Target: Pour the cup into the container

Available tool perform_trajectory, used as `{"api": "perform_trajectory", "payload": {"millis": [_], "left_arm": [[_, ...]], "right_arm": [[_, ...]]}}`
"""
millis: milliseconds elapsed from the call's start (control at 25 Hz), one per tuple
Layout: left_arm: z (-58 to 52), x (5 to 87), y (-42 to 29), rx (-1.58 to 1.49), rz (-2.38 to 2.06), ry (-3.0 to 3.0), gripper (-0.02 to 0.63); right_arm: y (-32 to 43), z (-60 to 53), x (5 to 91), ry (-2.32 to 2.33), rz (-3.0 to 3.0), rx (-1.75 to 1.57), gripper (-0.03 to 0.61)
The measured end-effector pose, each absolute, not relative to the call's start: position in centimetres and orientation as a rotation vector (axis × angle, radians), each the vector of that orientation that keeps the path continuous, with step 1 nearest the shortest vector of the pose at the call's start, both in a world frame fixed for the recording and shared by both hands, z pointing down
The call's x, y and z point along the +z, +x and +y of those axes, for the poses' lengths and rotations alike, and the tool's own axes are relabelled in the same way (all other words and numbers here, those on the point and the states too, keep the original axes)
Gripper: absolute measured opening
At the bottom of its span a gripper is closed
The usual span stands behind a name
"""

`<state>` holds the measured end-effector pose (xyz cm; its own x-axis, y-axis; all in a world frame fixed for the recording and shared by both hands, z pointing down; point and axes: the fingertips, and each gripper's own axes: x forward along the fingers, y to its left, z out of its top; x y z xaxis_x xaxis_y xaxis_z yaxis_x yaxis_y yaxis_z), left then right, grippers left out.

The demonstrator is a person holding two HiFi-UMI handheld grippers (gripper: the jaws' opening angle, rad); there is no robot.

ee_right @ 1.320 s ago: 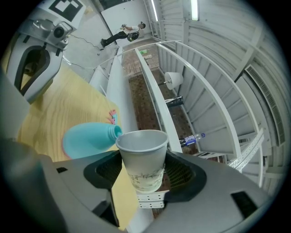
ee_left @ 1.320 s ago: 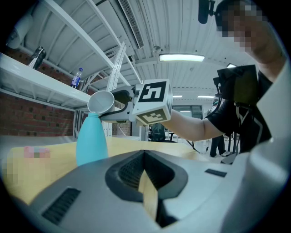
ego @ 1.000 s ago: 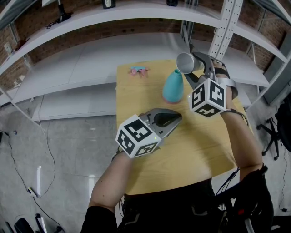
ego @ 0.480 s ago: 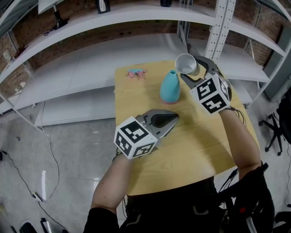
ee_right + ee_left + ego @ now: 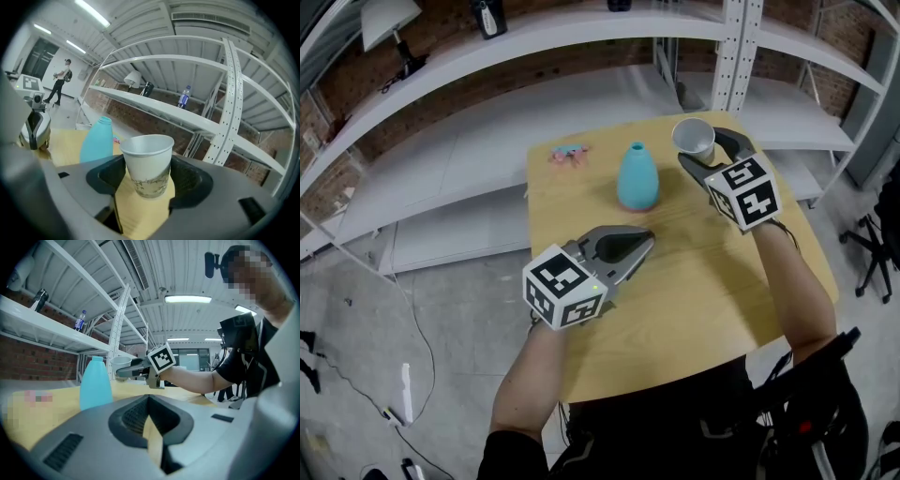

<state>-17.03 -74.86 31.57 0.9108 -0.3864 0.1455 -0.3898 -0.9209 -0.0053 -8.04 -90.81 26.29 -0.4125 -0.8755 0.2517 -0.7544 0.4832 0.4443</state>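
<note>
Brick-walled room, white shelves (image 5: 487,56) behind a small wooden table (image 5: 694,309). The right gripper (image 5: 705,155) pinches a paper cup (image 5: 693,137) by its lower half. The cup, tipped over the teal bottle (image 5: 637,178) a second ago, is now upright and drawn off to the bottle's right, clear of its mouth, so the pour looks done and a set-down probably comes next. Left gripper (image 5: 639,246) hovers nearer the person, jaws pressed together on nothing; no legible writing, only a faint leafy print round the cup, square markers on the cubes (image 5: 748,192), and a shelf bottle (image 5: 185,96) whose label is too small to read.
</note>
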Motion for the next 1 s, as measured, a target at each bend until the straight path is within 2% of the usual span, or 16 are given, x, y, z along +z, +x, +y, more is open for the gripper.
{"api": "perform_trajectory", "payload": {"millis": [360,1000], "left_arm": [[-74.9,31.6,-17.2,0.225,-0.622,3.048,0.000],[-74.7,31.6,-17.2,0.233,-0.627,3.053,0.001]], "right_arm": [[-1.4,-91.7,29.5,1.490,-2.377,-0.002,0.301],[3.4,-92.8,32.5,1.556,-2.430,0.259,0.302]]}}
